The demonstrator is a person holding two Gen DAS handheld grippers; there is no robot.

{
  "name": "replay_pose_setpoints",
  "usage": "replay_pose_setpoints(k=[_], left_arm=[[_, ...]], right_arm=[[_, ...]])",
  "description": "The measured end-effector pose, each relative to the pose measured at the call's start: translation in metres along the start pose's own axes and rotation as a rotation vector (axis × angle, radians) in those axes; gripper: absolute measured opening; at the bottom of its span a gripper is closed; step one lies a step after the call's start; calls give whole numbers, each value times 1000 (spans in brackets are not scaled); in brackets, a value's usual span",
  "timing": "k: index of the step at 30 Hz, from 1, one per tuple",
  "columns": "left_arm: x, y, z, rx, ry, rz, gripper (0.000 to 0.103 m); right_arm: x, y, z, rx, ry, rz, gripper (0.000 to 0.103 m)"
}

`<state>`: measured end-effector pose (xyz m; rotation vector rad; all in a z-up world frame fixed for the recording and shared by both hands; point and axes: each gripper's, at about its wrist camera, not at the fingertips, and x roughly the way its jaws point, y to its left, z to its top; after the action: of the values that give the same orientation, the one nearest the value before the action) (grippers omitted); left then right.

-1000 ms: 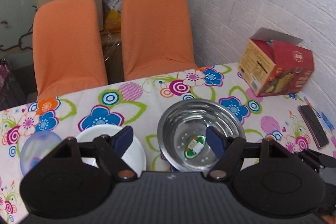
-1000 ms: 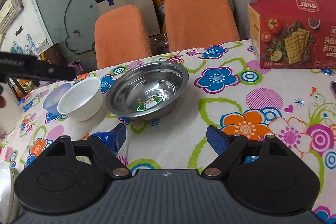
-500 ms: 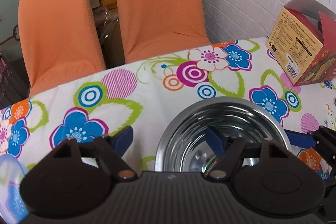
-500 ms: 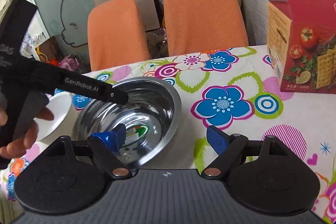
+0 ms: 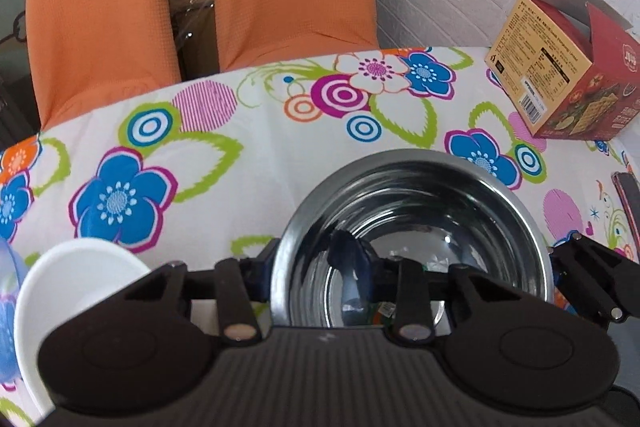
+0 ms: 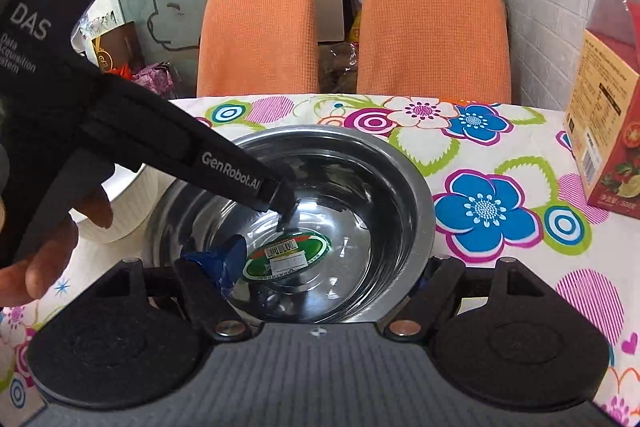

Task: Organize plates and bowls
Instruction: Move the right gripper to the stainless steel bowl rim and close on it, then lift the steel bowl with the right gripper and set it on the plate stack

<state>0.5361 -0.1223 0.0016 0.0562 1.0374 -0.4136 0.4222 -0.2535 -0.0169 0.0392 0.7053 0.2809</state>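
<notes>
A shiny steel bowl (image 6: 304, 227) is seen on the desk (image 5: 248, 179), which is covered with a flowery cloth. A green sticker (image 6: 286, 255) is stuck to the bottom of the bowl.

The left tongs (image 5: 312, 269) are set over the left rim of the steel bowl. One blue finger is seen inside the bowl and the other is outside it, with the rim between them. The gap is narrow, and the rim looks pinched.

The right tongs (image 6: 326, 269) are set over the near right rim of the same bowl. One blue finger (image 6: 224, 259) is seen inside the bowl, close to the sticker. The other finger is mostly hidden behind the outside wall. The tongs are held partly wide, and it cannot be told if the rim is pressed.

A white bowl (image 5: 68, 291) is seen just beside the steel bowl, on its left. A red cracker box (image 5: 560, 75) is seen near the wall on the right. Two orange chairs (image 6: 432, 27) are seen behind the desk.
</notes>
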Motion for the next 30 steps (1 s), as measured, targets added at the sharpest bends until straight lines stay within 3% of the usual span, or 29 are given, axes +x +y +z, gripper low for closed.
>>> replay_pose_setpoints(k=[10, 15, 24, 30], left_arm=[[-66, -35, -55, 55, -31, -29, 35], [-95, -46, -105, 81, -29, -49, 36], [-126, -26, -198, 67, 3, 3, 37], [-131, -12, -219, 56, 2, 13, 37]], right_arm=[[-71, 34, -25, -44, -30, -48, 65], [-107, 49, -51, -15, -37, -51, 67], [-131, 97, -109, 6, -4, 36, 67], [-129, 122, -129, -2, 21, 76, 67]])
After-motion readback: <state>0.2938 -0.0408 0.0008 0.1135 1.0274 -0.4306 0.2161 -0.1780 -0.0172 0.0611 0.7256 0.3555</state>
